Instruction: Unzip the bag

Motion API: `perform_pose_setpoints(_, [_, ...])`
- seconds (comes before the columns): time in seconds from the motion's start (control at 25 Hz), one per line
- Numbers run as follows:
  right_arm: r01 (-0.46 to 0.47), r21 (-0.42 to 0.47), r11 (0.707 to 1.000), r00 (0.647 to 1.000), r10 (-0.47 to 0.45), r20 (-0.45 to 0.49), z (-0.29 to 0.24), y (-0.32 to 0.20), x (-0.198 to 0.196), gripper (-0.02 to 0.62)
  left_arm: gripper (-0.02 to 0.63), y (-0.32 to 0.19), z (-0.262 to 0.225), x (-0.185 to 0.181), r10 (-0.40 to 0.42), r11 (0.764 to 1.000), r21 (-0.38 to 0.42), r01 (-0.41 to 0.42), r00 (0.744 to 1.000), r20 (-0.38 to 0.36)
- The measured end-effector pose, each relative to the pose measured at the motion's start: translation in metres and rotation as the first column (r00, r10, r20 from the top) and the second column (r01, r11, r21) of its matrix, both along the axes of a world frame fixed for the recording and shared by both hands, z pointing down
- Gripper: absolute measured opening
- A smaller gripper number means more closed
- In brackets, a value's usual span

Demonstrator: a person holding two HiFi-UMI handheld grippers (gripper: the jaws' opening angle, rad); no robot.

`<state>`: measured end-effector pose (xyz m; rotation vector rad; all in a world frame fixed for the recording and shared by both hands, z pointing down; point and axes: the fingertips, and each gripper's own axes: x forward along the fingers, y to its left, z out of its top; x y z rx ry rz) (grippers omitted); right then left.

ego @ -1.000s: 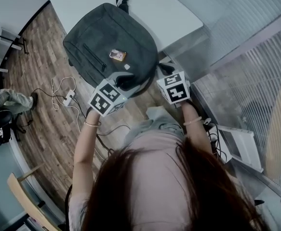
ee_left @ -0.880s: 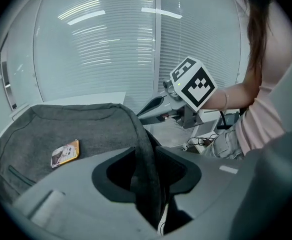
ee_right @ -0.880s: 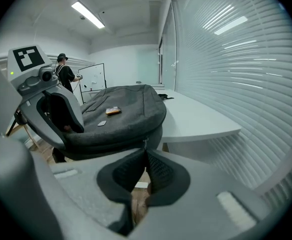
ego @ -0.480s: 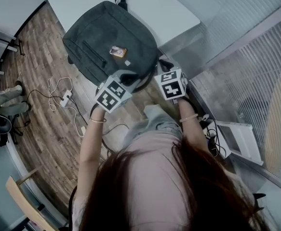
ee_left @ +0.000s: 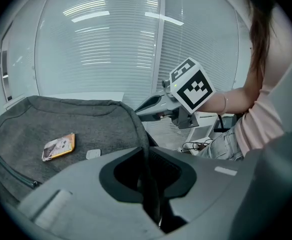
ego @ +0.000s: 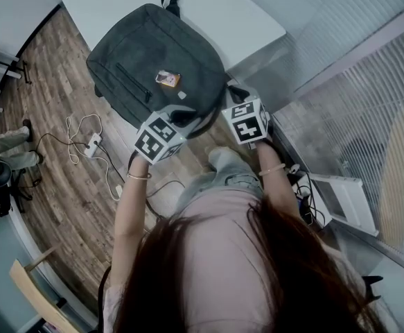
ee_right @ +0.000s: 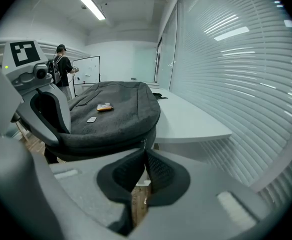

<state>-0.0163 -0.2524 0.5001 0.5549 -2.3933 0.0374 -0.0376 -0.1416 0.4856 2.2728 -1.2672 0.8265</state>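
A dark grey bag [ego: 153,68] lies flat on the white table [ego: 222,12], with an orange tag [ego: 167,79] on its face. My left gripper [ego: 182,116] is at the bag's near edge. Its jaws have just been closing, and in the left gripper view [ee_left: 148,166] the bag's dark rim stands pinched between the pads. My right gripper [ego: 233,97] sits at the bag's near right corner. In the right gripper view [ee_right: 144,153] its jaws are shut on the small metal zipper pull [ee_right: 144,143] that hangs from the bag [ee_right: 115,114].
The table's near edge is right under both grippers, with wooden floor below. Cables and a power strip [ego: 91,143] lie on the floor at the left. A slatted glass wall [ego: 368,82] runs along the right. A person [ee_right: 60,64] stands far off by a whiteboard.
The left gripper's jaws have drawn together on the bag's near edge. Both hands have kept their places; the head view has shifted slightly.
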Motion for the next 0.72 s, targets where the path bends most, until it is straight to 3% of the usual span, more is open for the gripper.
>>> perform_pose_setpoints(0.72, [0.039, 0.006, 0.999, 0.999, -0.039, -0.001, 0.001, -0.033, -0.019, 0.012, 0.049, -0.001, 0.003, -0.001, 0.016, 0.999, -0.035, -0.019, 0.996, -0.084])
